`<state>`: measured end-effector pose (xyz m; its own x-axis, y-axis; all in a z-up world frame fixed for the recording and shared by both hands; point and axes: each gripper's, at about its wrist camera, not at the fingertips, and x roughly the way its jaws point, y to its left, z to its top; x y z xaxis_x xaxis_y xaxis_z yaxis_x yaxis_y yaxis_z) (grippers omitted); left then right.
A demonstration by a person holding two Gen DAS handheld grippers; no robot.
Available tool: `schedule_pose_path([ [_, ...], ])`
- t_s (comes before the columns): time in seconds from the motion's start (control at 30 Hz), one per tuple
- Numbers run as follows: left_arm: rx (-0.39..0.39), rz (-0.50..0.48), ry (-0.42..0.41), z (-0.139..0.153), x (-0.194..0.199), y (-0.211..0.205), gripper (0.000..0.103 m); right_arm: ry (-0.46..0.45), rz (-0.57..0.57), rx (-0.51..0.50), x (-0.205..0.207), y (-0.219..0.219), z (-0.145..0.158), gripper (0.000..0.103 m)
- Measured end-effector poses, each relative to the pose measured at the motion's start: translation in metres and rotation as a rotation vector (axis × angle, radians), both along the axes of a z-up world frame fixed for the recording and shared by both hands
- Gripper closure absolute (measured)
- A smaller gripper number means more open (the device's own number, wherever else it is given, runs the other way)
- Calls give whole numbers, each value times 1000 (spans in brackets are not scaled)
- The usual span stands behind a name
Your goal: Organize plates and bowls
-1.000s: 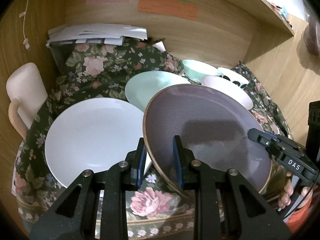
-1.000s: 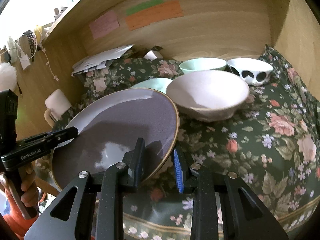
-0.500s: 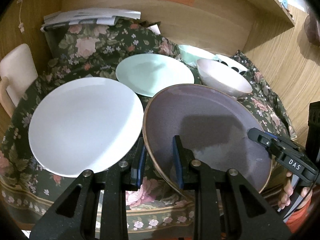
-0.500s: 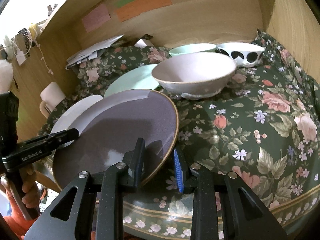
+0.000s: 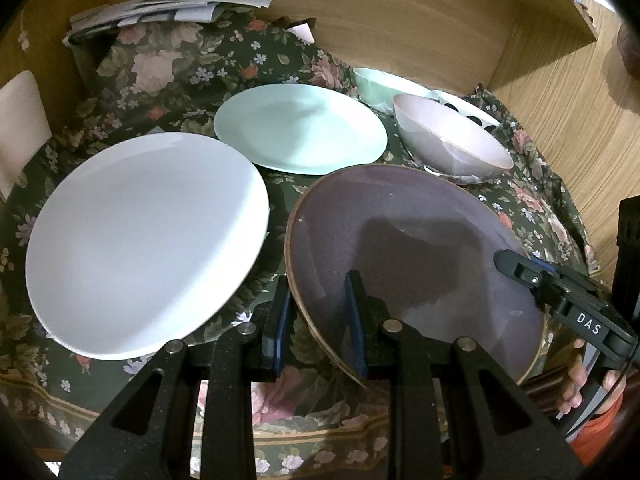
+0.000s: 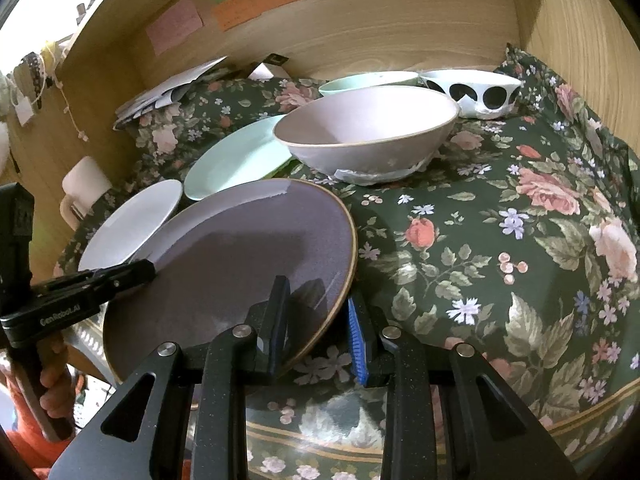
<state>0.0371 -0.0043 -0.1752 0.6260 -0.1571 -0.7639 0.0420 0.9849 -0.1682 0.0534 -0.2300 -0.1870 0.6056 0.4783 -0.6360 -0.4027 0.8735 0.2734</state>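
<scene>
On the flowered tablecloth (image 6: 500, 216), left gripper (image 5: 316, 312) and right gripper (image 6: 316, 320) each pinch the purple plate (image 5: 400, 240) near the table's front edge; keep it level, lower evenly.

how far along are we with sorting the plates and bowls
Nothing looks stacked yet. The white plate and green plate lie apart on the cloth; three bowls sit at the back. In hand: both grippers, left and right, clamp the purple plate by its rim. Left: stacking plates and bowls.
</scene>
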Motion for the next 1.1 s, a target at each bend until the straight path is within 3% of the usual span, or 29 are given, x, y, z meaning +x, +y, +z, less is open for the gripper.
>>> schedule_pose_path([
  [0.37, 27, -20, 2, -6, 4, -5, 76, 16, 6, -6, 9, -5, -4, 78],
  [0.57, 117, -14, -49, -1, 0, -10, 76, -2, -4, -43, 6, -5, 0, 78],
  [0.7, 110, -13, -51, 2, 0, -7, 76, -5, -22, -41, 5, -10, 4, 75],
  [0.87, 85, 2, -67, 11, -2, 2, 64, -42, -35, -44, -1, -12, 17, 65],
  [0.93, 87, 6, -94, 18, -4, 4, 52, -72, -34, -50, -4, -10, 25, 58],
  [1.1, 86, 17, -174, 41, -13, 11, 45, -142, -19, -51, -10, -2, 43, 51],
])
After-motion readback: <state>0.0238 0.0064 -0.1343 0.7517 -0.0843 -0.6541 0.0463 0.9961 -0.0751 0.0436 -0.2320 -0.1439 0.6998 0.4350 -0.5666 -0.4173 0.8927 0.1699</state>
